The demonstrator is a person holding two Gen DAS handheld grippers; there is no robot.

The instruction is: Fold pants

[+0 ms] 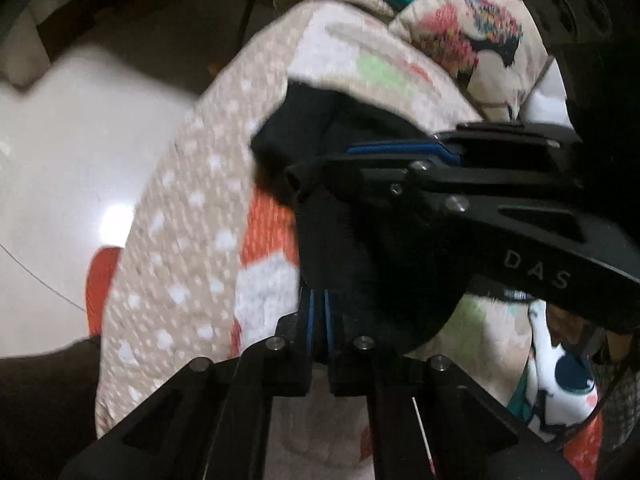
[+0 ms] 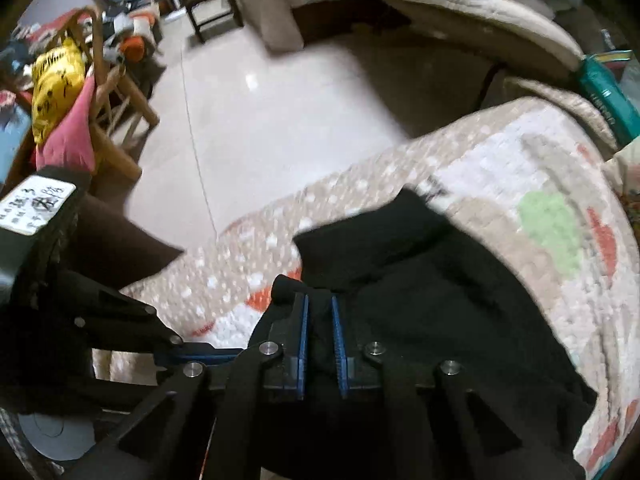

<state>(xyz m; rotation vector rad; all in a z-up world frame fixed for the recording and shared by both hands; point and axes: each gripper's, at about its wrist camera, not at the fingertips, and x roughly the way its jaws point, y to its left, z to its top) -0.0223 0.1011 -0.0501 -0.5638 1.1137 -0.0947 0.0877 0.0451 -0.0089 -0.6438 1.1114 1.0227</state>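
So closest to us in the left wrist view we've got the left tongs, pointing steeply down with the blue pads squeezed nearly together, clenched on a fold of the black pants. The cloth bunches up right above the pads. The right tongs come across from the right side of that same view, lying sideways over the pants, and a rolled bit of black fabric pokes out at their tip.

From the right wrist view, the right tongs have a strip of the pants pinched between their blue pads, so we'd call that grasping too. The left tongs show low on the left there, just beside the right ones, both grabbing the same near edge of the garment.

The pants lie crumpled on a quilt that's beige with white dots plus orange, green and white patches. It covers a bed, as far as we can tell. The garment spreads away from the tongs toward the right, and its far corner sits on the patterned middle of the quilt.

Farther out there's a flowery pillow past the pants and a teal packet at the quilt's far edge. Beyond the bed edge is a shiny pale floor, a wooden chair piled with a yellow bag and something pink, and more clutter at the back that's too blurry to make out.
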